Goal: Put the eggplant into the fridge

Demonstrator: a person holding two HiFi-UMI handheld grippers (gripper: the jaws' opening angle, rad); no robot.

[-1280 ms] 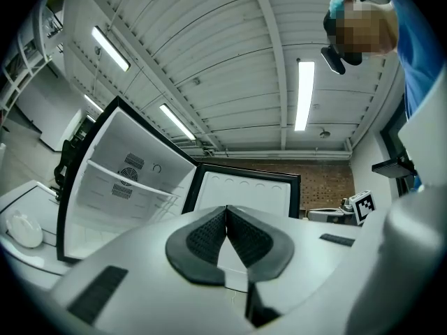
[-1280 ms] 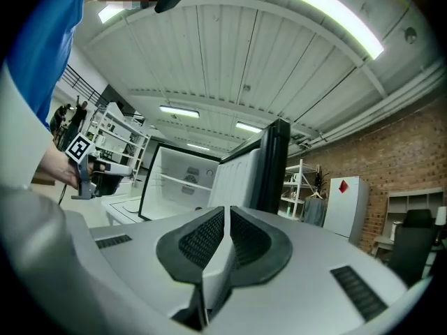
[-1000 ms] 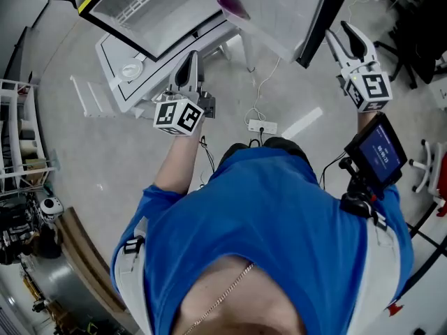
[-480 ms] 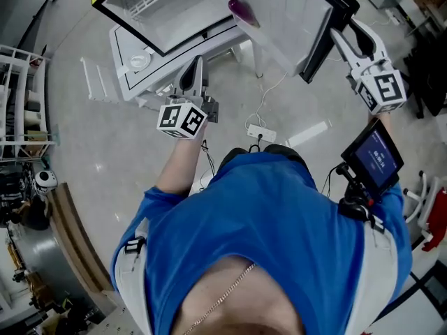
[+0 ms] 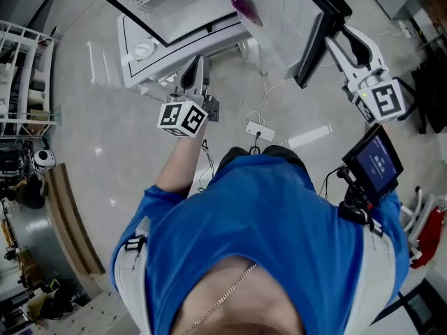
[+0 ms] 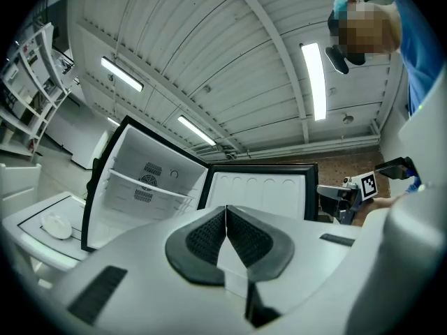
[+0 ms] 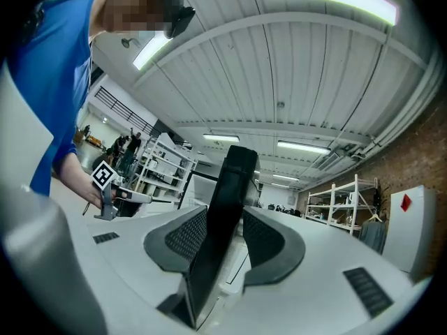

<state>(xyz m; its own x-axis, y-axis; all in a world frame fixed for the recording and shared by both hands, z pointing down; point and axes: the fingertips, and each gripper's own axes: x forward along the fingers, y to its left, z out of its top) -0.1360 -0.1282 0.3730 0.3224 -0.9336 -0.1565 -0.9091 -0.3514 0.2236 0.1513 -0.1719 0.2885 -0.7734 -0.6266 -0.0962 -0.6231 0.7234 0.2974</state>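
The purple eggplant point(image 5: 246, 9) lies inside the open white fridge point(image 5: 174, 5), by the hinge side of its door. My right gripper point(image 5: 336, 39) straddles the black outer edge of the fridge door point(image 5: 312, 44). Its jaws are closing, and both pads touch the door edge point(image 7: 227, 187) in the right gripper view, where the right gripper point(image 7: 227, 236) points about level. My left gripper point(image 5: 196, 67) is shut and empty, in front of the fridge's lower part. Past the left gripper point(image 6: 225, 213), the left gripper view shows the fridge cavity point(image 6: 147, 180) and the door's inner side point(image 6: 258, 194).
A low white appliance point(image 5: 133, 72) with a small white dish point(image 5: 143, 49) on top stands left of the fridge. A power strip point(image 5: 259, 130) and cable lie on the floor ahead. A shelving rack point(image 5: 24, 75) is at the left, and a small screen point(image 5: 377, 162) sits on the right arm.
The right gripper has risen a little and turned along the door's edge. The left gripper has drifted slightly, still shut. The eggplant stays in the fridge.
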